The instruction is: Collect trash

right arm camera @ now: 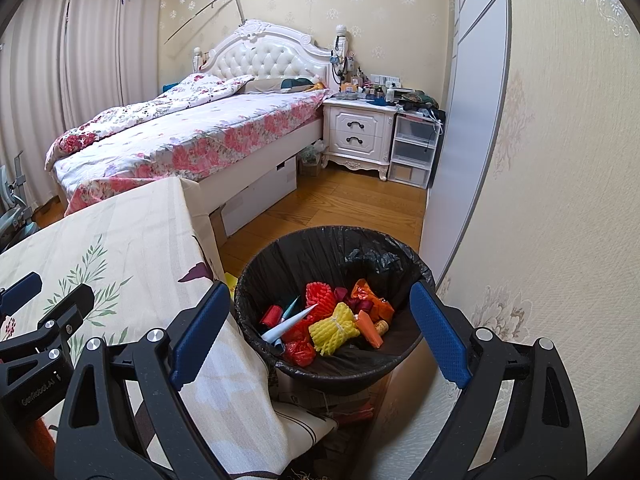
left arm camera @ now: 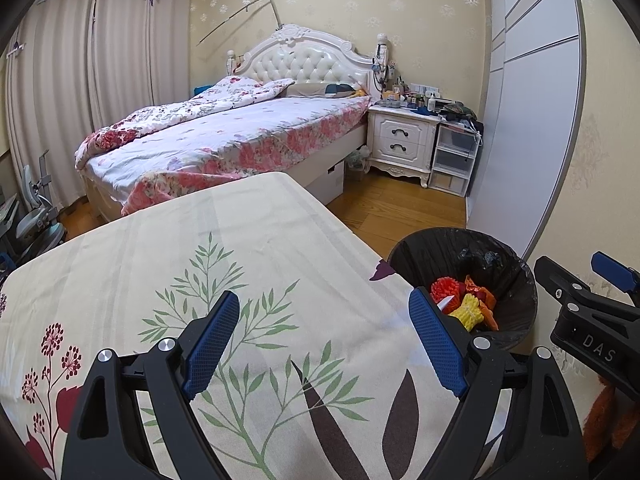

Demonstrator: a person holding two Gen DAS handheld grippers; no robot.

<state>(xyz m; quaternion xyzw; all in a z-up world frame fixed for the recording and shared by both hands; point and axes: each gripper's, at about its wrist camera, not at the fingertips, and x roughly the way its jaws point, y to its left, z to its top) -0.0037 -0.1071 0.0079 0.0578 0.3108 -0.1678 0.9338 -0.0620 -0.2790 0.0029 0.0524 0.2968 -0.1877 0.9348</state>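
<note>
The left gripper [left arm camera: 324,344] hangs over the near part of a table covered with a cream tablecloth [left arm camera: 160,256] printed with green sprigs and dark leaves; its blue-padded fingers [left arm camera: 212,344] stand wide apart with nothing between them. The right gripper [right arm camera: 320,332] is held just right of the table, above a black-lined trash bin [right arm camera: 332,240] that stands on the wooden floor [right arm camera: 340,204] between the table's right edge and the wallpapered wall [right arm camera: 560,200]. Its fingers are likewise spread wide and empty, one pad over the cloth's edge, the other at the bin's right rim. The trash lies at the bottom of the bin: a yellow foam fruit net [right arm camera: 334,330] in the middle, a red foam net [right arm camera: 320,294] just behind it, orange wrappers [right arm camera: 370,296] to the right, a small cork [right arm camera: 382,326] near them, a grey paper cone [right arm camera: 288,322] and a red crumpled wrapper [right arm camera: 300,352] to the left. No loose trash shows on the tablecloth. Far behind, a bed [right arm camera: 180,136] with floral bedding stands by a white nightstand [right arm camera: 356,132] cluttered with bottles, and a set of clear plastic drawers [right arm camera: 412,148] sits just right of it. Curtains [left arm camera: 92,80] cover the far left wall.
</note>
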